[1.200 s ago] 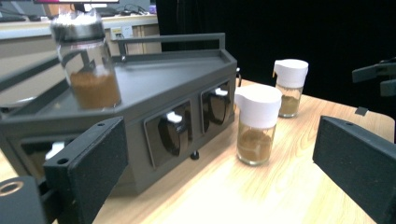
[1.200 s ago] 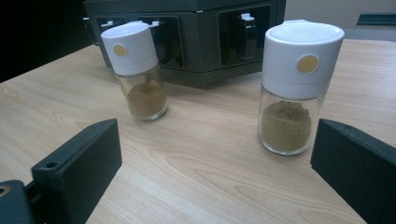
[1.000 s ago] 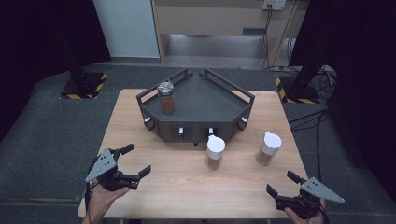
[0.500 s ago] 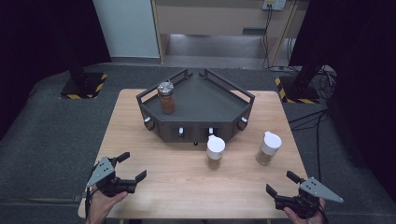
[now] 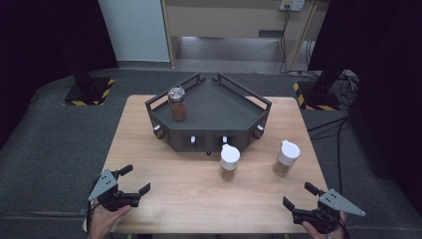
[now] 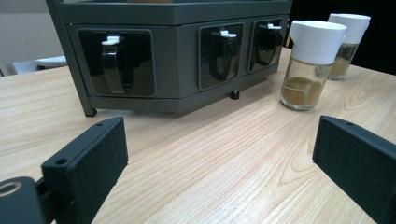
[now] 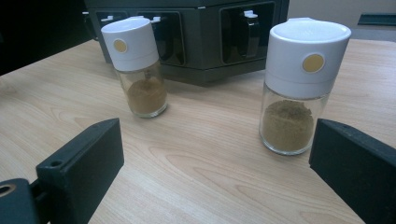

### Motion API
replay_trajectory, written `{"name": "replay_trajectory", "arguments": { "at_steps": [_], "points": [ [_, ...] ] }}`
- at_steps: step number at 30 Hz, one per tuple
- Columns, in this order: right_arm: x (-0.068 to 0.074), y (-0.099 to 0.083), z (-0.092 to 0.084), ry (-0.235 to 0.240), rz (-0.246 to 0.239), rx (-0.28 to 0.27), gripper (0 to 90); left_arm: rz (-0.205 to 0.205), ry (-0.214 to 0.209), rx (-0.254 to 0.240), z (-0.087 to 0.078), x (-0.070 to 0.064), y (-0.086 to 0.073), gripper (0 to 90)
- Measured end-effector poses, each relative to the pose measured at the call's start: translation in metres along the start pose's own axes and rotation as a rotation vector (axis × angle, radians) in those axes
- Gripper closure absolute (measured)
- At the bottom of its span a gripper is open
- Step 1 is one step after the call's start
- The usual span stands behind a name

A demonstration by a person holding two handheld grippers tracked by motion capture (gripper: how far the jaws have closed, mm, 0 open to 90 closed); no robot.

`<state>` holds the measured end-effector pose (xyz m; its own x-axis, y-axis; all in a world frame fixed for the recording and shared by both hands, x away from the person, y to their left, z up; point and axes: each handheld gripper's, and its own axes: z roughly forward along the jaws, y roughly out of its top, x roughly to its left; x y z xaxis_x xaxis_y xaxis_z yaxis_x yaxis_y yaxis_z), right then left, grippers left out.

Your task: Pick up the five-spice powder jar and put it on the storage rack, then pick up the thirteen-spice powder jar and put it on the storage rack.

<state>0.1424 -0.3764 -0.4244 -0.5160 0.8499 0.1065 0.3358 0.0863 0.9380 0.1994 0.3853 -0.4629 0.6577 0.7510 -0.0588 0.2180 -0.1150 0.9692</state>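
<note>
Overhead, we hold the left gripper (image 5: 130,183) and right gripper (image 5: 300,197) at the near table (image 5: 149,129) edge, jaws apart and empty. Two white-capped spice jars stand before the dark rack (image 5: 219,107): the nearer-centre jar (image 5: 229,162) and the right jar (image 5: 286,158); a third jar (image 5: 177,103) sits on the rack.

Along the left gripper view, both jars stand well ahead, right of the rack.

Along the right gripper view, the right jar (image 7: 299,84) stands closest. We judge this the approach step; next, centre the jaws around that jar's glass body.
</note>
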Motion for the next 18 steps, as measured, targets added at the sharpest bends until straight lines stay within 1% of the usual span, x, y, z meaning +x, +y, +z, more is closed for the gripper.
{"name": "replay_trajectory", "arguments": {
  "at_steps": [6,14,18],
  "points": [
    [0.0002,0.0004,0.0004,0.0,-0.002,0.003,3.3,0.013,-0.022,0.02,0.0025,-0.0003,0.0025,2.4],
    [0.0004,-0.0003,-0.0003,-0.004,0.0,-0.002,3.4,0.012,-0.028,0.017,0.0027,0.0006,0.0025,2.9],
    [0.0004,-0.0002,-0.0002,-0.002,0.002,-0.002,3.3,0.015,-0.033,0.025,0.0031,0.0,0.0036,2.8]
  ]
}}
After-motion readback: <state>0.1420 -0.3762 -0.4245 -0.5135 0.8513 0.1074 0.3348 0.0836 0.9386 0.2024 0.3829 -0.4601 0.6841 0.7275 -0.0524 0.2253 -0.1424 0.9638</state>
